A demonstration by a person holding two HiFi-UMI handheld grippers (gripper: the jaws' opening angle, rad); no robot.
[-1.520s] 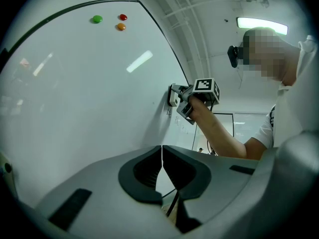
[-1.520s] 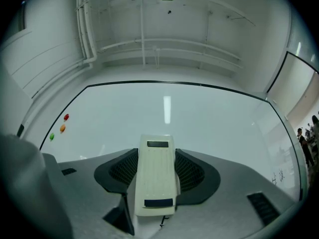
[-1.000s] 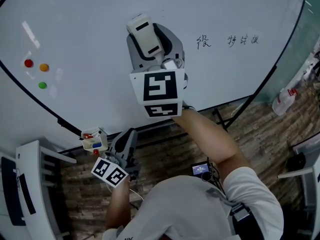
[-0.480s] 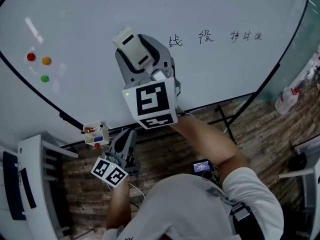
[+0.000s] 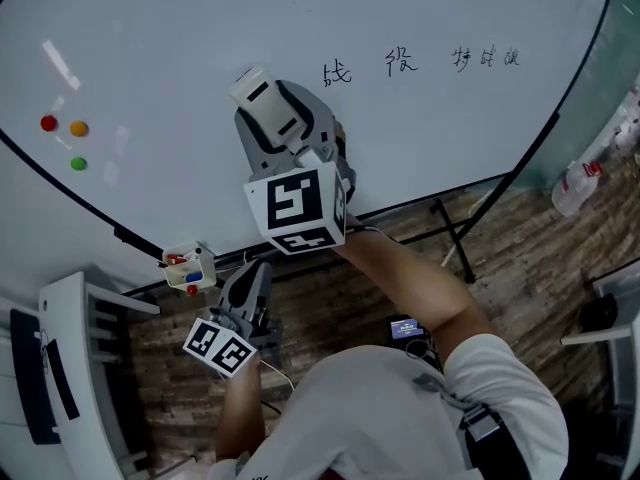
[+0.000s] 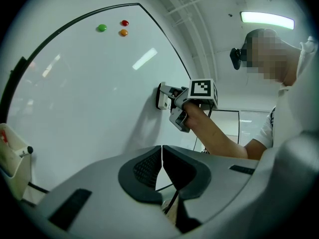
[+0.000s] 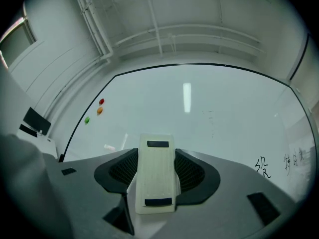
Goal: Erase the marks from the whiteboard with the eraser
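Right gripper (image 7: pixel 157 169): jaws clamped on the eraser (image 5: pixel 260 92), its face turned to the whiteboard (image 5: pixel 170 48); contact with the board looks likely but I cannot confirm it

Change over the last second: gripper and eraser have slid left along the board. The leftmost written character (image 5: pixel 337 72), hidden behind the gripper a second ago, now shows in full, unerased. Eraser now sits on blank board left of it

The other marks to the right (image 5: pixel 401 62) are equally intact, so I judge that nothing visible has been wiped yet. The next stroke needs to travel back right across the writing

Left gripper (image 6: pixel 162 166): jaws shut together, nothing between them, held low below the board near a small pen holder (image 5: pixel 187 268)

Three coloured magnets (image 5: pixel 79 128) far left, well apart from the writing
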